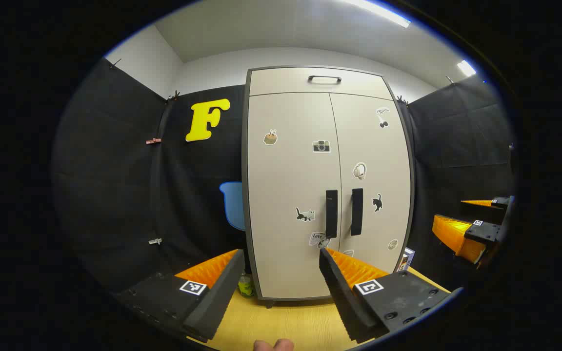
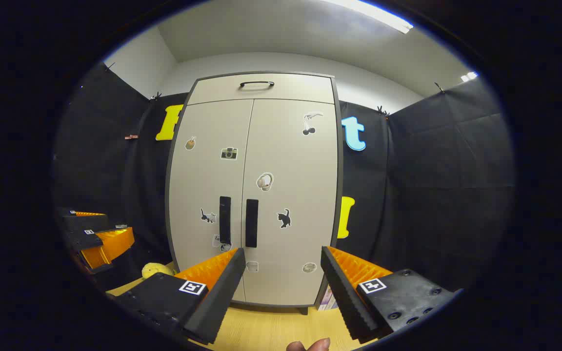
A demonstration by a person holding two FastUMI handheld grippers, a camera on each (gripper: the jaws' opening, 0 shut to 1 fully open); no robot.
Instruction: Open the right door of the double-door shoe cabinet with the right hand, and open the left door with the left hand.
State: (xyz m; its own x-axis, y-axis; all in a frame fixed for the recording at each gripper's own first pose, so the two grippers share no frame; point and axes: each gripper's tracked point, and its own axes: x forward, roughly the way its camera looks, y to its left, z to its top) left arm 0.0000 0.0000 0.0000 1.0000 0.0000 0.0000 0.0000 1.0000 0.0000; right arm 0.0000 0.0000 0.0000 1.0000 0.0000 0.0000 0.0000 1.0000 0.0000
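Observation:
A pale double-door shoe cabinet [image 1: 330, 146] [image 2: 256, 146] with stickers stands upright, both doors closed. Two dark vertical handles meet at the centre seam: the left door handle [image 1: 331, 213] [image 2: 225, 220] and the right door handle [image 1: 357, 211] [image 2: 251, 223]. My left gripper [image 1: 281, 254] is open, short of the cabinet, its right fingertip just below the left handle in the left gripper view. My right gripper [image 2: 283, 252] is open, a little below and right of the right handle, apart from the cabinet. The right gripper [image 1: 471, 219] also appears at the far right of the left gripper view, the left gripper [image 2: 95, 231] at the far left of the right gripper view.
A top drawer with a handle [image 1: 325, 78] [image 2: 256, 84] caps the cabinet. The cabinet rests on a light wooden surface [image 1: 286, 321]. A blue chair [image 1: 233, 204] stands to its left, a small green-yellow can [image 1: 246, 285] and a yellow soft object [image 2: 156, 269] at its base.

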